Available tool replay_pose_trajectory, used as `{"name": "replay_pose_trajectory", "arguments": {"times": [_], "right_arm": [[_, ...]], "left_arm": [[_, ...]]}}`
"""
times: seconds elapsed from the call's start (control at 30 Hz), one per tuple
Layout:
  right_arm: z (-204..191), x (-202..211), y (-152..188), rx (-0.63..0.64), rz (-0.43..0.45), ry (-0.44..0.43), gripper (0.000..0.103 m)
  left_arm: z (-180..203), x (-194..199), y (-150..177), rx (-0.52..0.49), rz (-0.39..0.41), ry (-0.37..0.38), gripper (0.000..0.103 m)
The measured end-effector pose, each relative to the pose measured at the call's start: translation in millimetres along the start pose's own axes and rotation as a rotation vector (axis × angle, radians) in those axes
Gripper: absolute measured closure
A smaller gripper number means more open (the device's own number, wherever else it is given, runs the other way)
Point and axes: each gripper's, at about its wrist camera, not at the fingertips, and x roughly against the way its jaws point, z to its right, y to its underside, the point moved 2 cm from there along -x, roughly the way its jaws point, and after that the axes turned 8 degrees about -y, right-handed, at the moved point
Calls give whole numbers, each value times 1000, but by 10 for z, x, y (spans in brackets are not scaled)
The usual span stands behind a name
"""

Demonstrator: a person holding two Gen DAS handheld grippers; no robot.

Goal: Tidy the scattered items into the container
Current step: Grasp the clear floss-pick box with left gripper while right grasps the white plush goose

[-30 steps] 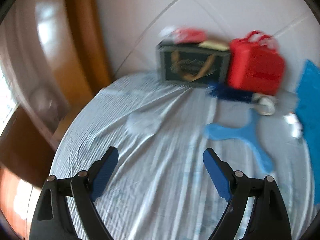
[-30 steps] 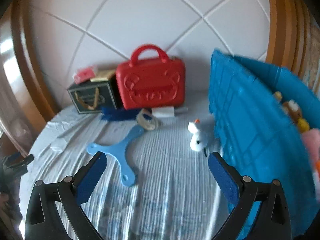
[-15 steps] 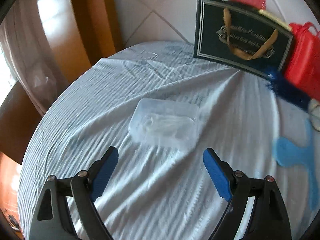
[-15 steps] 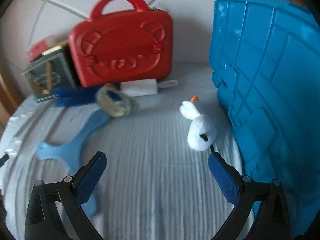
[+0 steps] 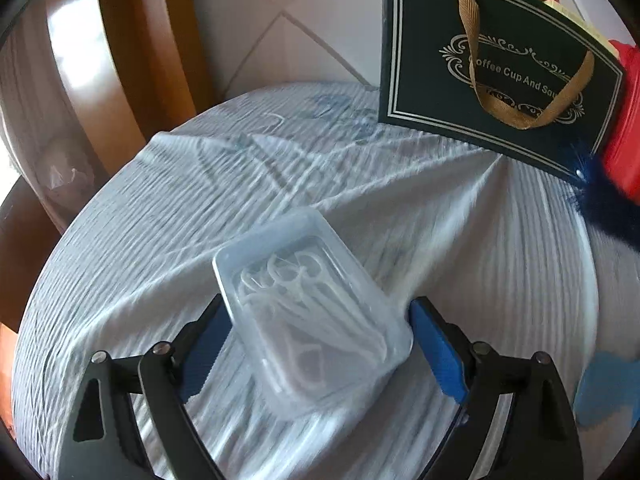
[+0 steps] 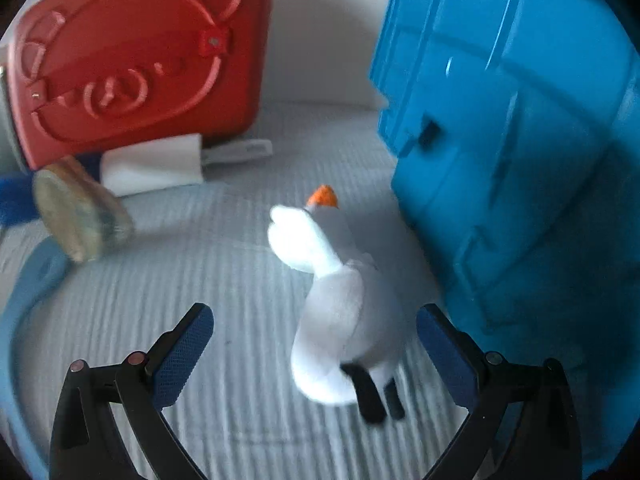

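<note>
White striped cloth (image 5: pixel 420 208) covers the bed under both your grippers. Your left gripper (image 5: pixel 316 340) is wide open, with a clear plastic box (image 5: pixel 308 312) lying between its fingers, not squeezed. Your right gripper (image 6: pixel 314 344) is wide open too, around a small white toy goose (image 6: pixel 340 304). Just beside the goose on the right stands the blue bin (image 6: pixel 520 160). A red case (image 6: pixel 132 60) stands behind.
</note>
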Motion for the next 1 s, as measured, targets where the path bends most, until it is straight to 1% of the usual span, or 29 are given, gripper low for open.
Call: {"name": "replay_pose_trajectory", "arguments": {"times": [0.07,0.1,0.13,0.17,0.2,0.23,0.3,0.33,0.4,0.43,0.47,0.5,0.57,0.63,0.8,0.93,1.0], "right_arm": [[124,-80,-10,-66,-3,-7,0],[168,-97,-15,-89,-3,-15,0],[214,-110,-20,-111,-4,-23,1],[236,-117,-23,-117,-5,-23,7],[252,-126,-23,-114,-7,-15,10],[265,-142,-16,-110,-15,-3,17],[302,-164,12,-118,-23,12,23],[321,-169,25,-123,-25,16,29],[362,-181,53,-130,-31,17,34],[374,-178,61,-130,-30,13,38],[385,-158,67,-125,-25,29,49],[391,-140,70,-122,-20,37,49],[401,-79,98,-144,-11,-2,49],[360,-21,128,-134,-7,-10,49],[239,179,200,-114,11,-43,49],[134,428,255,-103,29,-79,49],[47,620,295,-84,47,-102,49]], "left_arm": [[41,-37,-47,-1,-4,20,13],[55,-45,-62,-1,-5,25,15],[67,-48,-75,1,-3,33,22],[80,-47,-86,3,1,48,26],[89,-44,-90,6,4,62,36],[100,-33,-90,8,6,76,42],[128,-16,-83,5,11,69,42],[131,-19,-83,6,10,71,42],[114,-26,-86,12,9,79,43],[113,-21,-84,12,9,78,43],[109,-6,-76,11,11,69,43],[103,22,-64,11,19,57,43],[90,139,-30,11,48,40,43],[85,243,-5,0,63,23,43],[49,534,55,-16,98,13,43],[13,891,138,-35,140,15,43],[18,1088,208,-51,161,5,43]]}}
